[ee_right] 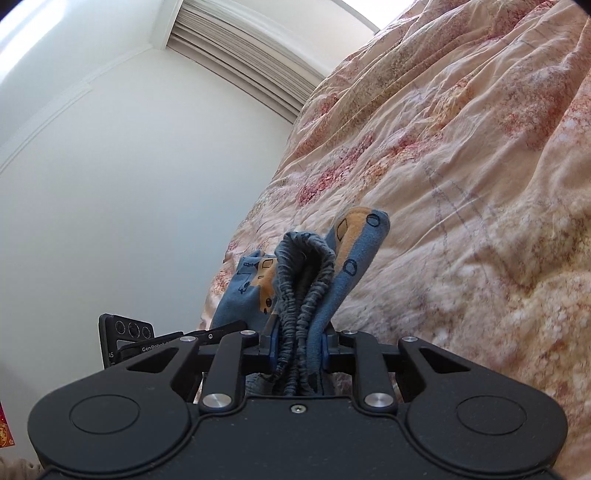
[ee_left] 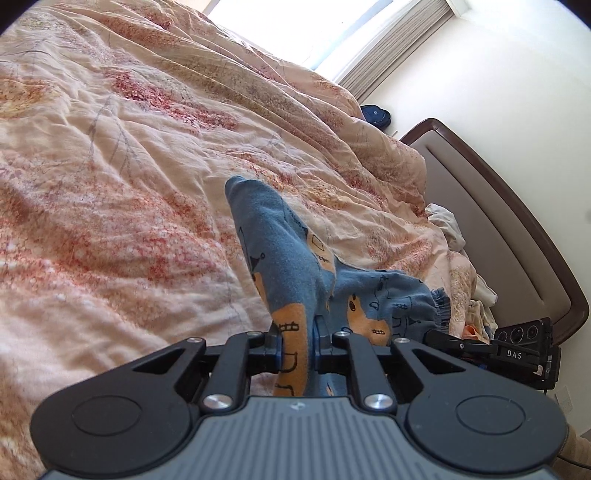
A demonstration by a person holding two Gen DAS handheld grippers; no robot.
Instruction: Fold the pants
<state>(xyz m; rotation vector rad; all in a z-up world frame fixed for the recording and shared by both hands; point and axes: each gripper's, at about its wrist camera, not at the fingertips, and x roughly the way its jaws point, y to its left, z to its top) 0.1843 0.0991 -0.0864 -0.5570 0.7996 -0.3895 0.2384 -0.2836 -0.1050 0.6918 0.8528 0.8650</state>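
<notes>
Both ends pinched: left hand-held gripper [ee_left: 298,345] clamps a leg of the pants [ee_left: 295,266], right hand-held gripper [ee_right: 298,345] clamps the waistband, above the bed [ee_left: 110,166]. Best keep tension even, lowering flat.

A rumpled comforter [ee_left: 129,155], peach with red and orange floral print, covers the bed and fills most of both views. A brown padded headboard [ee_left: 509,221] stands at its far end, with loose pale clothes [ee_left: 447,225] bunched between it and the comforter. A dark blue round object [ee_left: 375,114] sits beyond the comforter near the white wall [ee_right: 129,166]. Pleated blinds [ee_right: 240,48] hang at the bright window [ee_left: 277,22].
</notes>
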